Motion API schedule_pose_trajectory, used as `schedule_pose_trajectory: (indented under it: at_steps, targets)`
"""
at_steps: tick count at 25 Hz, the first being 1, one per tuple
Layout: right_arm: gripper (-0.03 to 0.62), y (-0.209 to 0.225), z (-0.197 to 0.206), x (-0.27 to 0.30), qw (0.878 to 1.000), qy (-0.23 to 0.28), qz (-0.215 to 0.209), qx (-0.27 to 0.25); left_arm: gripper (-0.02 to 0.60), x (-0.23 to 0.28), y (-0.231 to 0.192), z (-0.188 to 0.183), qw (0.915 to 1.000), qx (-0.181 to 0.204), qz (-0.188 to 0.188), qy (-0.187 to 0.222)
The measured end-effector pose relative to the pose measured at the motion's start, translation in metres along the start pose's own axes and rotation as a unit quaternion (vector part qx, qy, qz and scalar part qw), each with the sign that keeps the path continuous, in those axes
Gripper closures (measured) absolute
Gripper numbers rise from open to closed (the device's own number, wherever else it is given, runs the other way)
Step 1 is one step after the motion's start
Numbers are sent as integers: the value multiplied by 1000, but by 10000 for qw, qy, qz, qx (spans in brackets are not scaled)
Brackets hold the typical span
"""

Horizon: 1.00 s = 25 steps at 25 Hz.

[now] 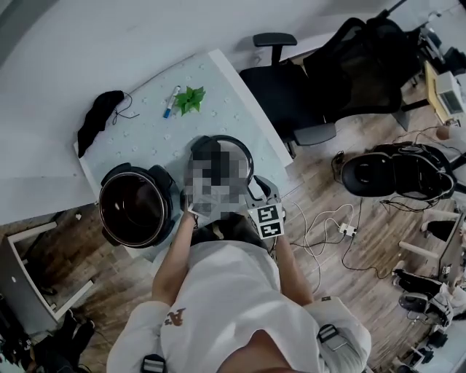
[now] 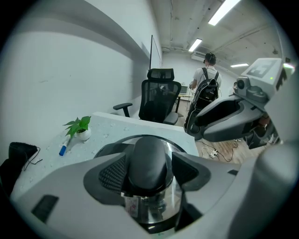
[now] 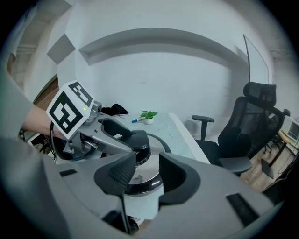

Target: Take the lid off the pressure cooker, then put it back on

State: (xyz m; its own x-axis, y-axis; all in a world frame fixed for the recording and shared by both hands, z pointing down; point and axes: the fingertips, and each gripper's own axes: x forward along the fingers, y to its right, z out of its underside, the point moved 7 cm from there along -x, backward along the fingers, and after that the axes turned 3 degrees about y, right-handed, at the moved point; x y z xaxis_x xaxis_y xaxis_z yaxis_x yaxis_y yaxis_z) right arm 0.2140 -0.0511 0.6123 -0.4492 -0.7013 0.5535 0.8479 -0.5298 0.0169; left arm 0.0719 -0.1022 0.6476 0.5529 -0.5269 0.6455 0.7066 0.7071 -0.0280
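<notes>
On the surface point(image 1: 218, 80), right of the open pot point(image 1: 135, 205): lid point(image 3: 155, 144). Left tool point(image 2: 149, 170) clamped on its knob point(image 2: 148, 156). Right tool point(image 3: 147, 175) open, empty, just beside.

Risk: gripped by the knob alone, the lid may tilt and its rim could catch the pot edge on reseating.

A pale speckled table top point(image 1: 218, 80) stands against a white wall. Near its far edge sits a small green plant in a white pot point(image 1: 190, 99) point(image 2: 78, 127) point(image 3: 148, 115), with a white marker pen with a blue cap point(image 1: 171, 101) point(image 2: 64, 147) lying just beside it. A crumpled black cloth with a thin cord point(image 1: 98, 116) point(image 2: 16, 158) drapes over the far left corner. A black mesh office chair with armrests point(image 1: 291, 91) point(image 2: 159, 100) point(image 3: 247, 130) stands at the table's right side. White cables and a white power strip point(image 1: 346, 229) lie on the wooden plank floor point(image 1: 342, 291). Farther back a person wearing a backpack point(image 2: 208, 84) stands under long ceiling strip lights point(image 2: 224, 11).
</notes>
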Motion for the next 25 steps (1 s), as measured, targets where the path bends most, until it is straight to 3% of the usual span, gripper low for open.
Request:
schedule_pose_trajectory:
  at_steps: [9,25]
  targets:
    - [439,5,-3,5,9996,-58,-274,-106,272,-1,-3,3,9998,-81,-159,-86]
    - [442,20,-2,16,9991,-144,-394,-49,276,29,-5,6,9992,-101,127,-371]
